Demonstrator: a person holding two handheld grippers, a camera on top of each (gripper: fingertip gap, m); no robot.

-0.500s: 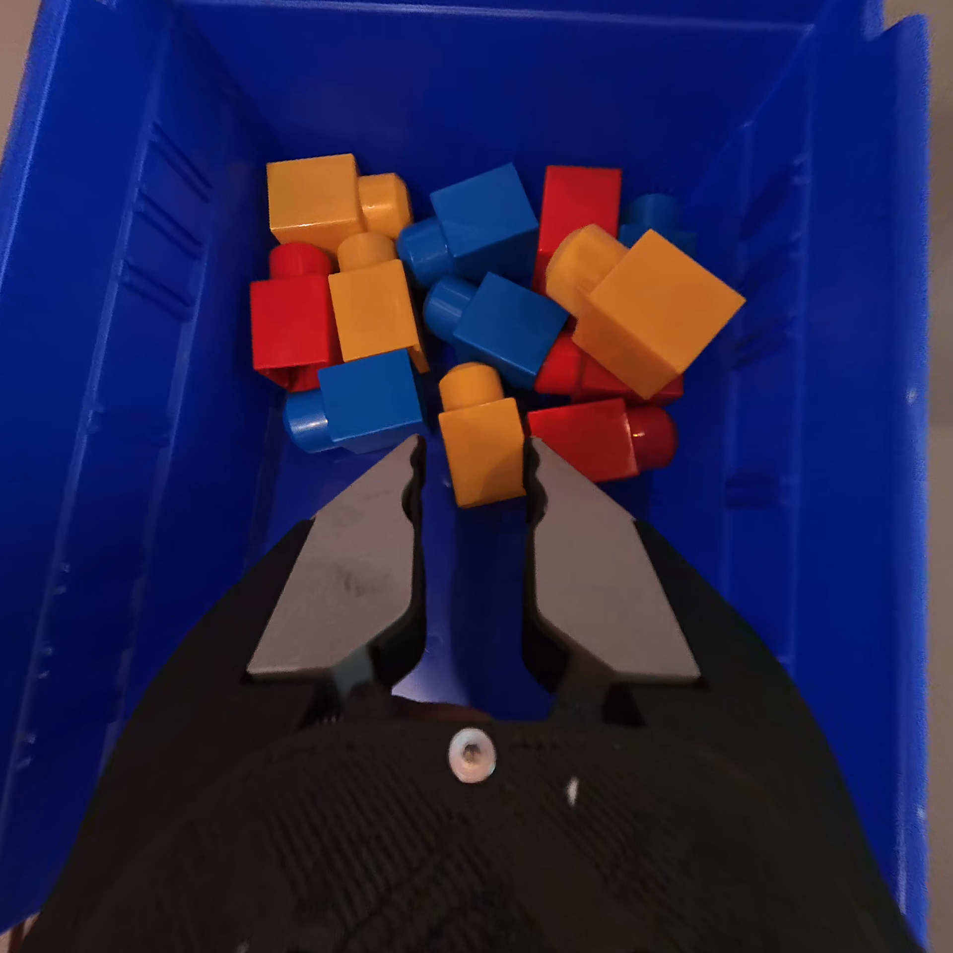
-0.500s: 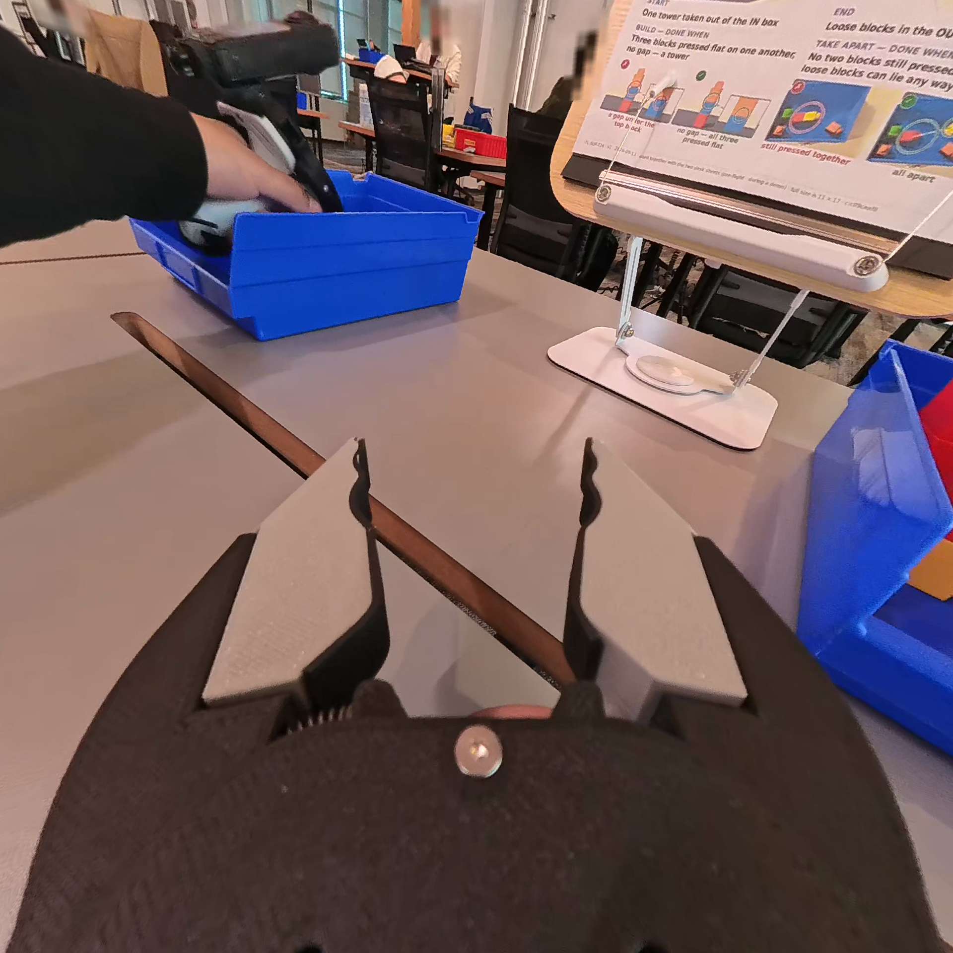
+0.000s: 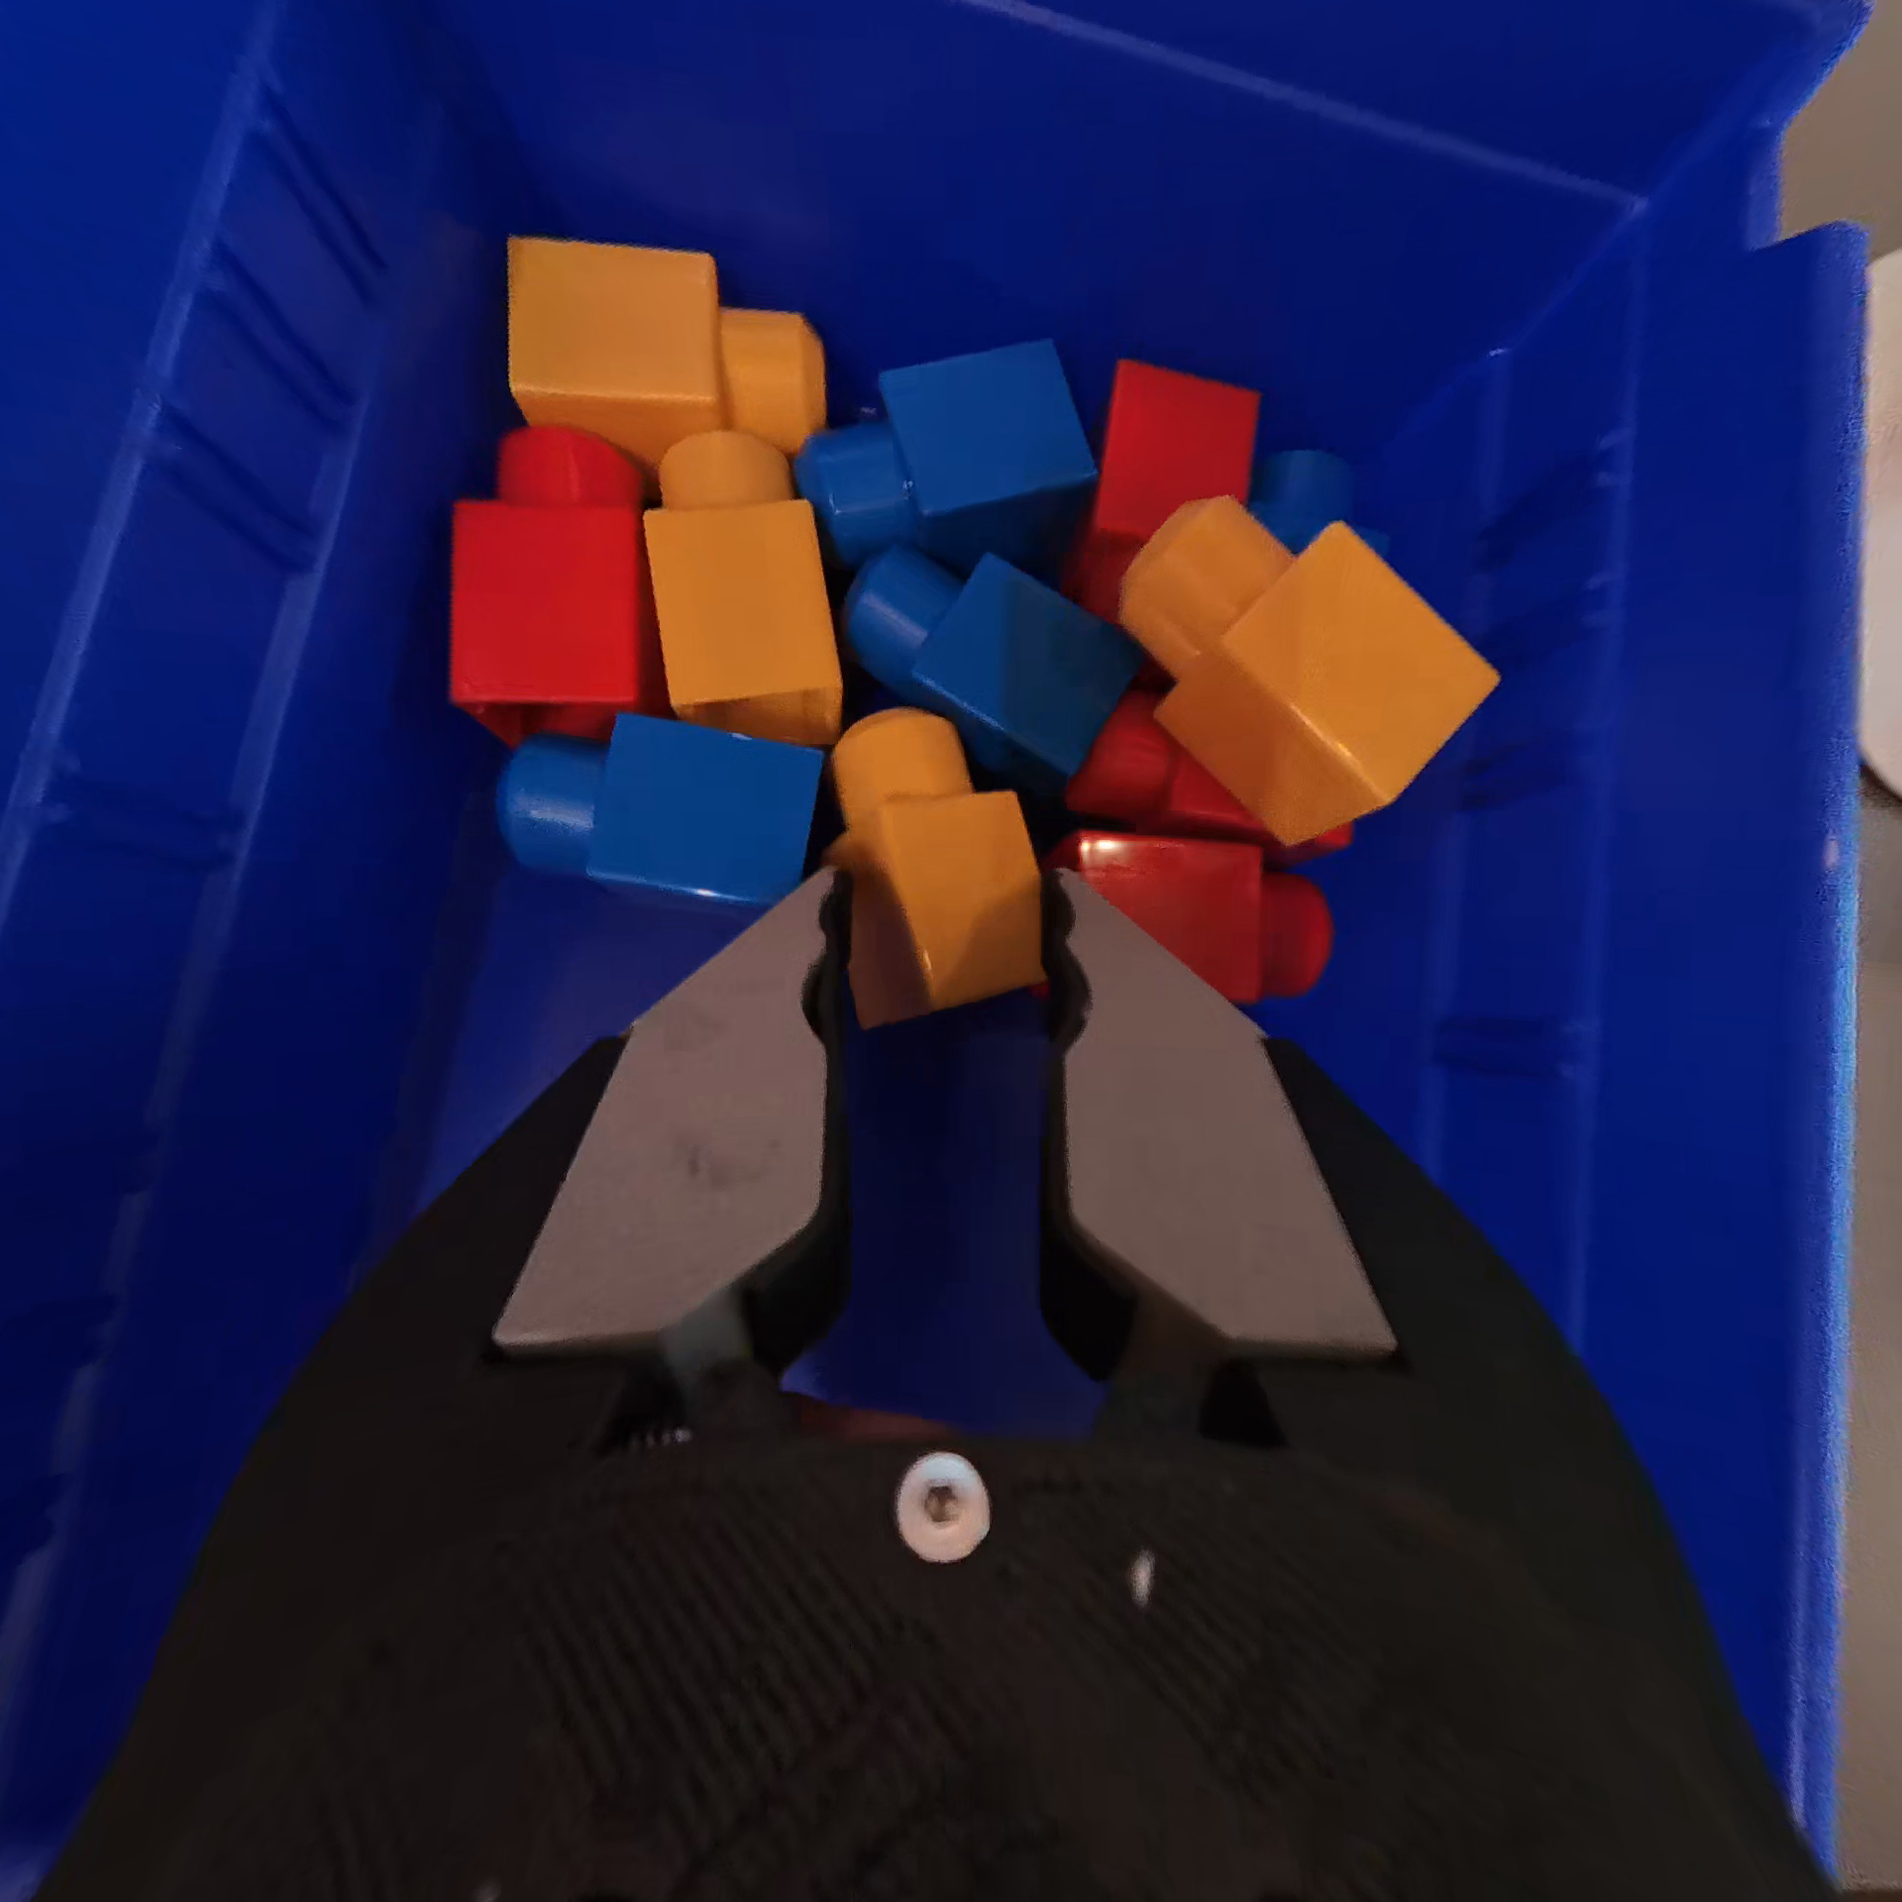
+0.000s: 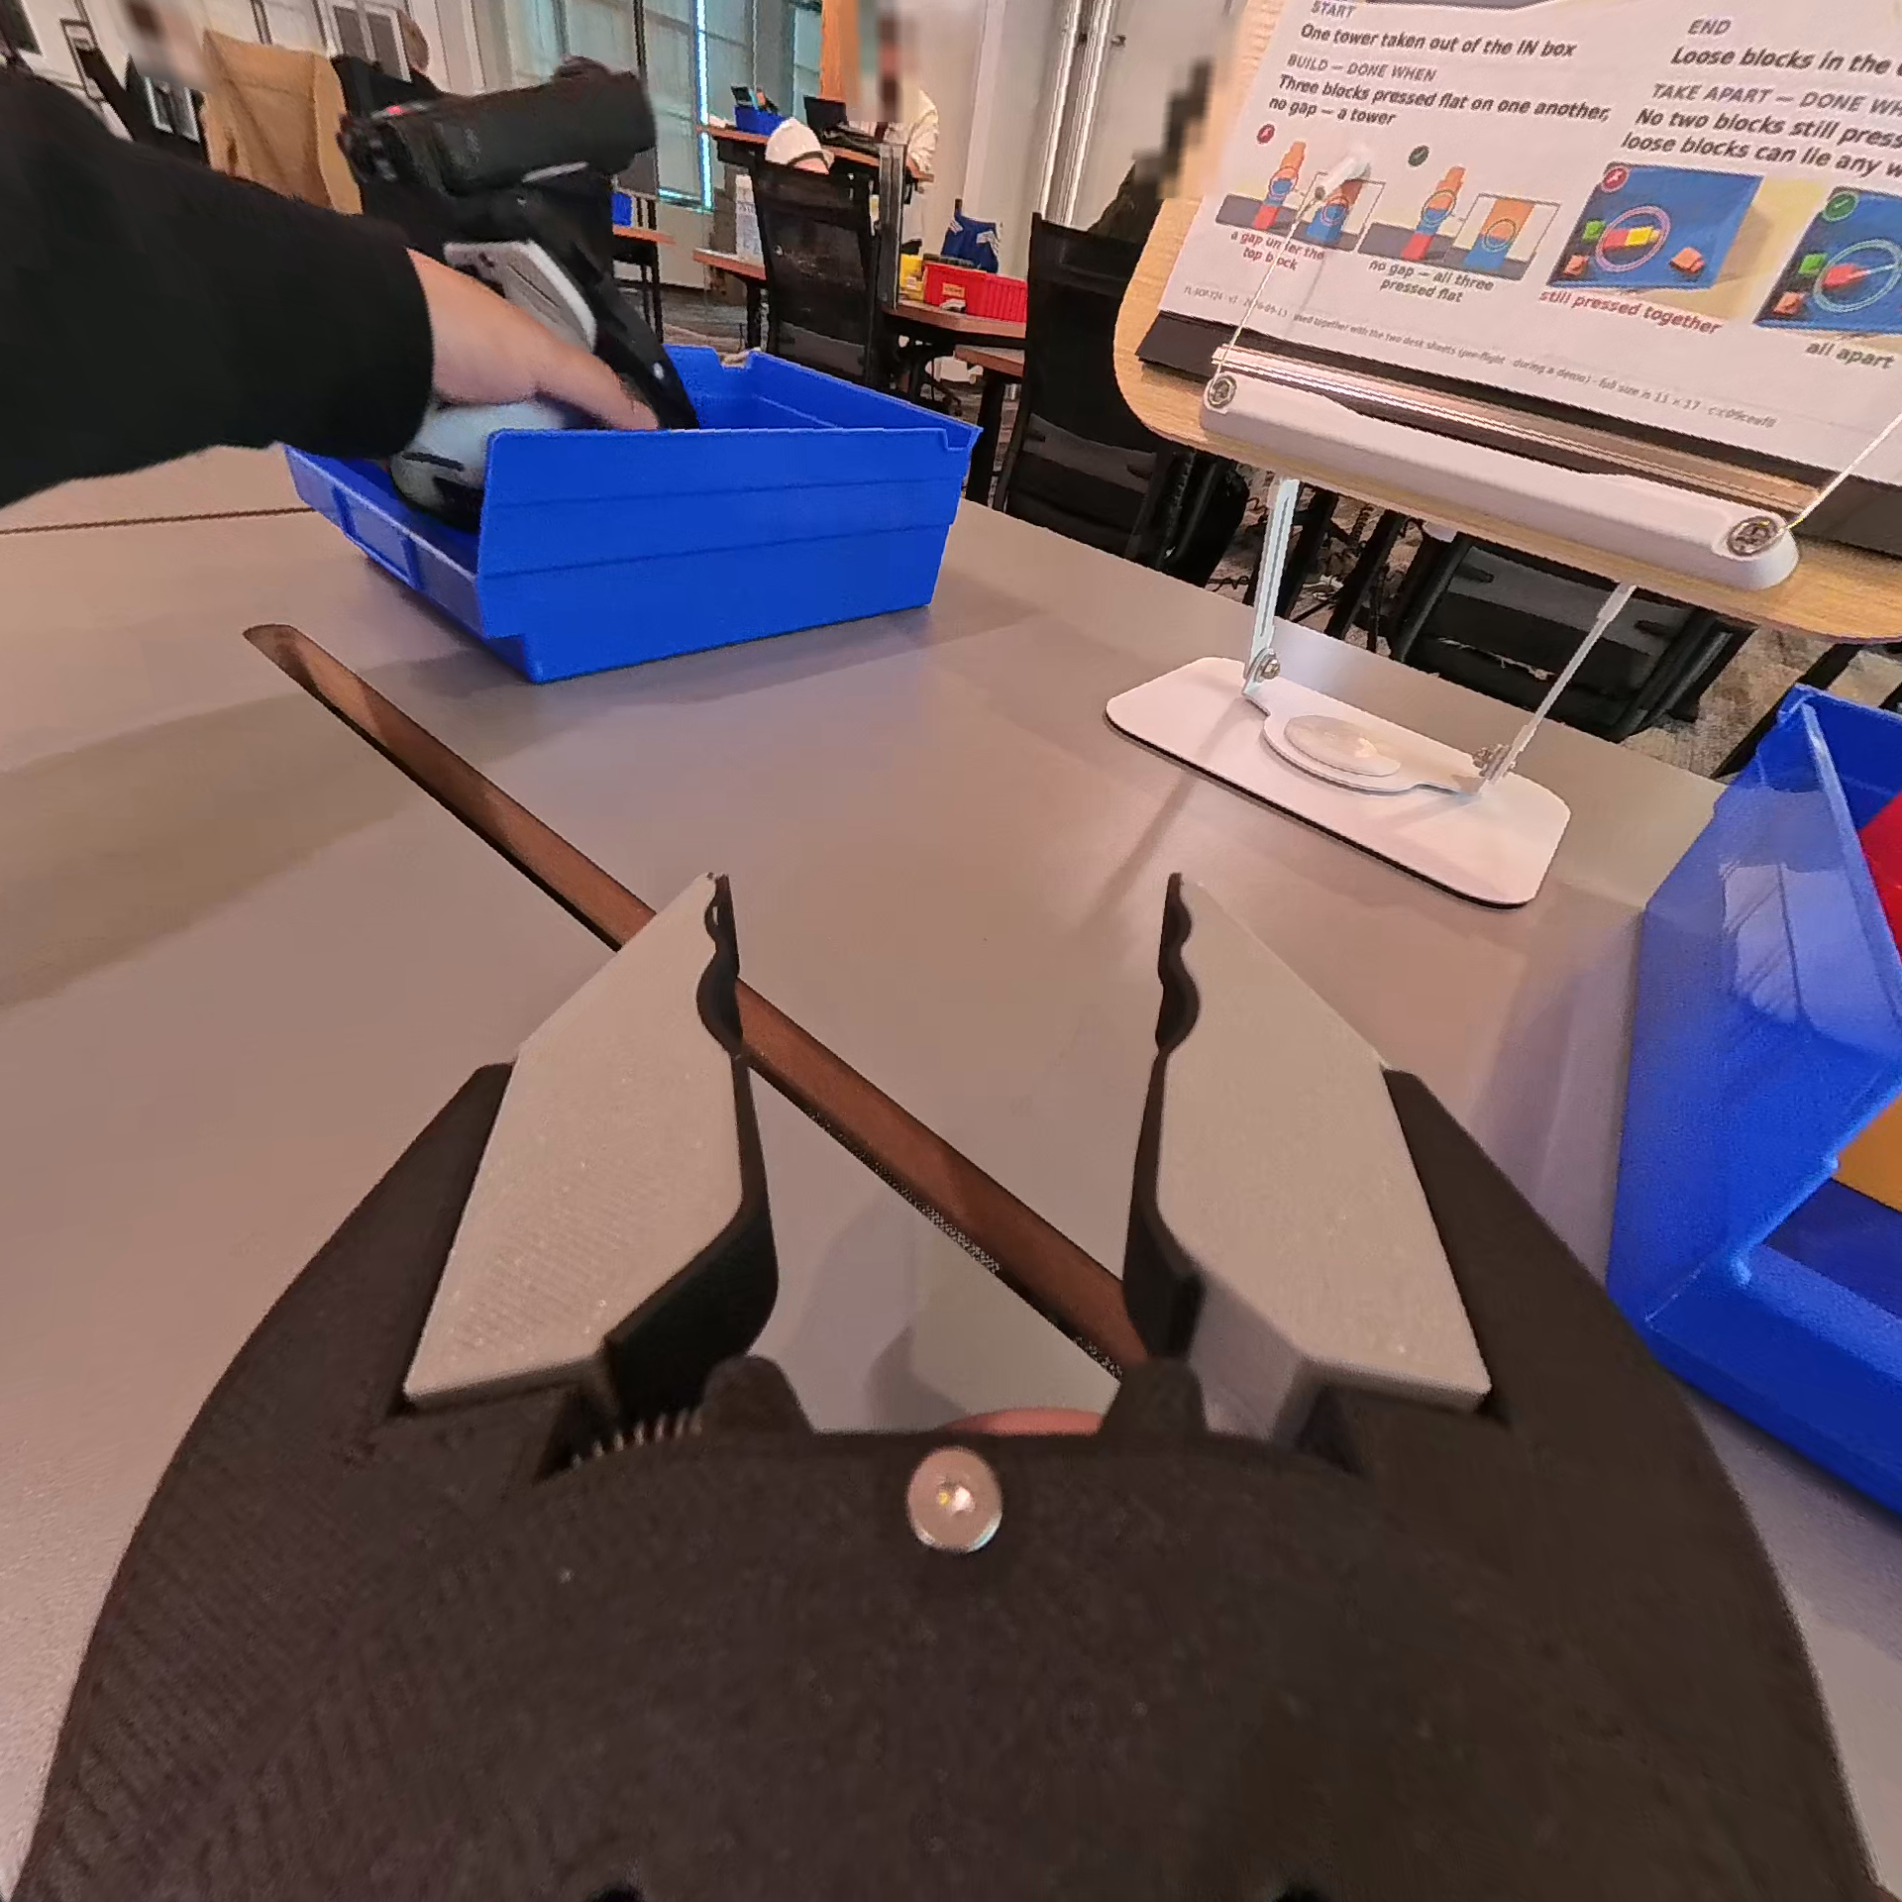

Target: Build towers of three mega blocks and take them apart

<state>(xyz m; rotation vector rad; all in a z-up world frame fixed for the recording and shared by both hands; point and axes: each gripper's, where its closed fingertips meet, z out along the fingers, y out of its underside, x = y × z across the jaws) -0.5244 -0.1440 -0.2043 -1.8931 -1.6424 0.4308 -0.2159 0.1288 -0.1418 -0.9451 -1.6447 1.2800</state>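
Left wrist view: the left gripper (image 3: 945, 931) pinches a tilted yellow block (image 3: 942, 906) at the near edge of the block pile inside the blue bin (image 3: 257, 720). Right wrist view: the right gripper (image 4: 947, 967) hangs spread wide, holding nothing, over the grey table (image 4: 926, 741).

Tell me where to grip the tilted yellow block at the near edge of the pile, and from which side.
Grip the yellow block by the two flat side walls of its square body, coming from the near, open end of the blue bin. Its stud points away, and the left gripper already flanks those walls.
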